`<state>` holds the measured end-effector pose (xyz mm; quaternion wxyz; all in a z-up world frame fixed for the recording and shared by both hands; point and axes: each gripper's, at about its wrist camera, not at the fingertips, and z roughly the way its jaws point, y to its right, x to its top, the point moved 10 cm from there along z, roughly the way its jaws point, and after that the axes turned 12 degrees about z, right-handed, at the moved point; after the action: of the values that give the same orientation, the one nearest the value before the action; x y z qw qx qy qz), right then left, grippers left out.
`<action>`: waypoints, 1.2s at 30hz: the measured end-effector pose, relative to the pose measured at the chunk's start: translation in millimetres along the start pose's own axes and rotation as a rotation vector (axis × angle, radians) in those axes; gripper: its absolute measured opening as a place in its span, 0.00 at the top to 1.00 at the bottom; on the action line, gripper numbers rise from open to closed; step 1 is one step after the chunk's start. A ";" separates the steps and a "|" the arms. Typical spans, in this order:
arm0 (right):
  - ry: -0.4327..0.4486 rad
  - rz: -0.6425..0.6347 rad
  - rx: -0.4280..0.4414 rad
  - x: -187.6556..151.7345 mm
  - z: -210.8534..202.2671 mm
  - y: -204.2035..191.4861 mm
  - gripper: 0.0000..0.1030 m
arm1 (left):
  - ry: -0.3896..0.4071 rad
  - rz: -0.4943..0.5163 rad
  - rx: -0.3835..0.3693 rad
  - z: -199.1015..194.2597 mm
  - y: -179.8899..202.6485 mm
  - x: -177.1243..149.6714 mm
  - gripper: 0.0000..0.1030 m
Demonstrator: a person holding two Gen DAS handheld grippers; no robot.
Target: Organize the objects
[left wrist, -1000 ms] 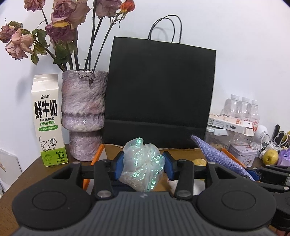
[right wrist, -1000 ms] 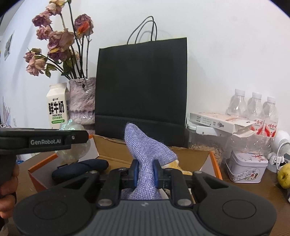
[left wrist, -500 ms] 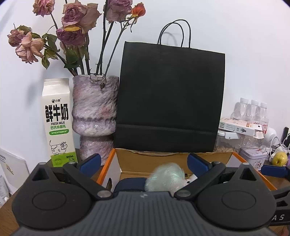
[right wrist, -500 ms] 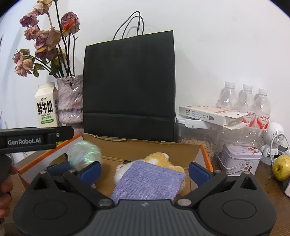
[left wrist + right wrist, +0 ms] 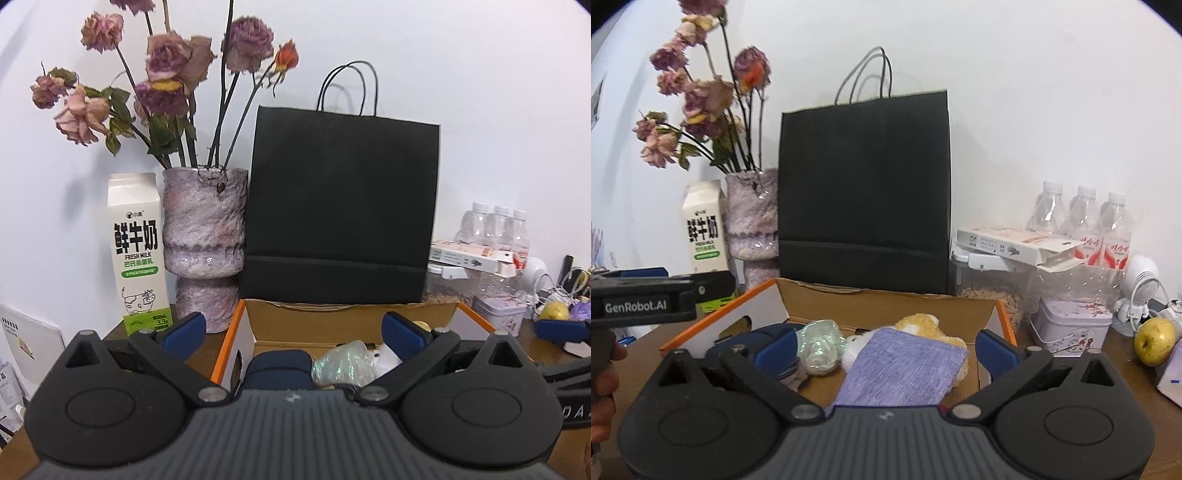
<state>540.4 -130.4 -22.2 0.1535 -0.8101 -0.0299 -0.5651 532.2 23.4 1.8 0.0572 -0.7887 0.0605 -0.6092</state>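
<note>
An open cardboard box (image 5: 886, 301) with orange edges stands before me on the table. In it lie a shiny iridescent bundle (image 5: 820, 341), a purple cloth pouch (image 5: 901, 365), a yellow and white plush toy (image 5: 919, 325) and a dark blue item (image 5: 757, 332). In the left wrist view the bundle (image 5: 343, 365) and the dark blue item (image 5: 277, 369) show just behind the box wall (image 5: 231, 339). My left gripper (image 5: 293, 330) is open over the box's near edge, with nothing between its fingers. My right gripper (image 5: 886, 349) is open too, above the pouch without touching it.
Behind the box stand a black paper bag (image 5: 864, 199), a vase of dried roses (image 5: 205, 240) and a milk carton (image 5: 136, 251). To the right are water bottles (image 5: 1082, 218), a flat white carton (image 5: 1008, 243), a tin (image 5: 1071, 325), a small fan (image 5: 1141, 284) and a pear (image 5: 1154, 339).
Both grippers opened and let go: the iridescent bundle and the purple pouch dropped into the box. Both grippers then drew back from the box.
</note>
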 end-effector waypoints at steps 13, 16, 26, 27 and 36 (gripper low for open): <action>-0.006 -0.010 0.000 -23.8 -82.2 -9.6 0.00 | -0.023 0.044 -0.039 -82.9 3.2 -27.7 0.00; -0.018 -0.011 -0.003 -32.3 -101.8 -14.3 0.00 | -0.045 0.058 -0.044 -103.0 6.0 -37.6 0.00; -0.044 0.034 -0.003 -59.6 -160.3 -19.4 0.00 | -0.062 0.067 -0.058 -164.0 15.9 -56.3 0.00; -0.047 0.044 0.001 -62.8 -165.1 -19.5 0.00 | -0.065 0.067 -0.060 -168.2 16.9 -59.1 0.00; -0.074 0.049 0.019 -86.0 -187.5 -23.1 0.00 | -0.131 0.066 -0.054 -191.3 15.4 -93.2 0.00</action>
<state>334.4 -150.7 -37.9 0.1741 -0.8293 -0.0210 -0.5306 323.4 20.4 -41.6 0.0596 -0.8257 0.0988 -0.5522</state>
